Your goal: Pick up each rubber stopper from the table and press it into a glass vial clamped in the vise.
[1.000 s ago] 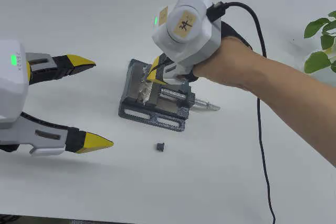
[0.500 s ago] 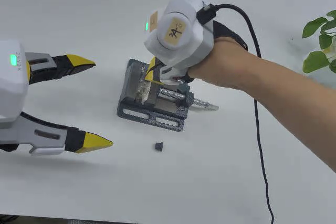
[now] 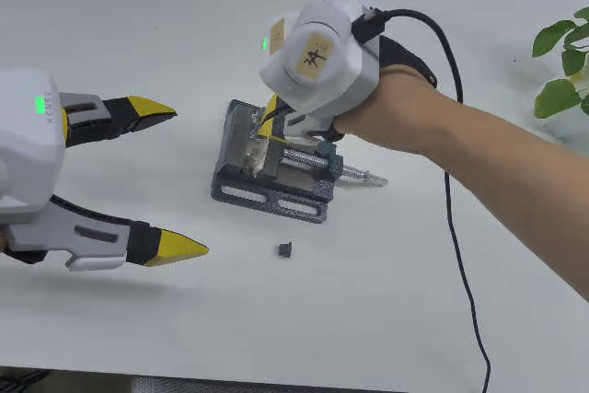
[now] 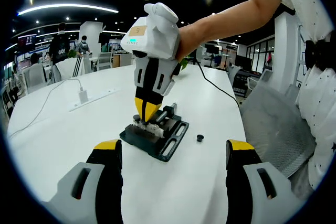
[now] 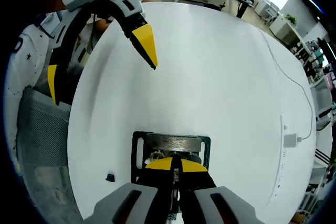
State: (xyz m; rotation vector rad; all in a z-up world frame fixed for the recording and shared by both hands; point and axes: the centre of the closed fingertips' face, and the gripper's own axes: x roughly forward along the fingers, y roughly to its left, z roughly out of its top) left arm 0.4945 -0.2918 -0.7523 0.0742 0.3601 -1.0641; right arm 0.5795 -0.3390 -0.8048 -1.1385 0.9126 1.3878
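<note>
Head view looks down; both gripper views face the vise (image 3: 267,198).

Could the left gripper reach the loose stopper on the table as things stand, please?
Probably yes: the left gripper is open, bare table lies between it and the stopper, and the vise stands apart from that path.

table (image 3: 386,319): looking like smooth white laminate, giving off a soft sheen
vise (image 3: 267,195): base is coming across as matt dark grey plastic, kinda grainy; the jaw plate is looking like brushed metal
screw (image 3: 363,175): shining like bare metal, threaded
stopper (image 3: 284,248): reading as matt black rubber, tbh it's tiny
left gripper (image 3: 184,181): shell is looking like smooth semi-gloss white plastic, tips are showing matt yellow
right gripper (image 3: 266,128): wearing the same white plastic, plus a papery tan sticker
cable (image 3: 457,218): looking smooth, black, rubbery
</note>
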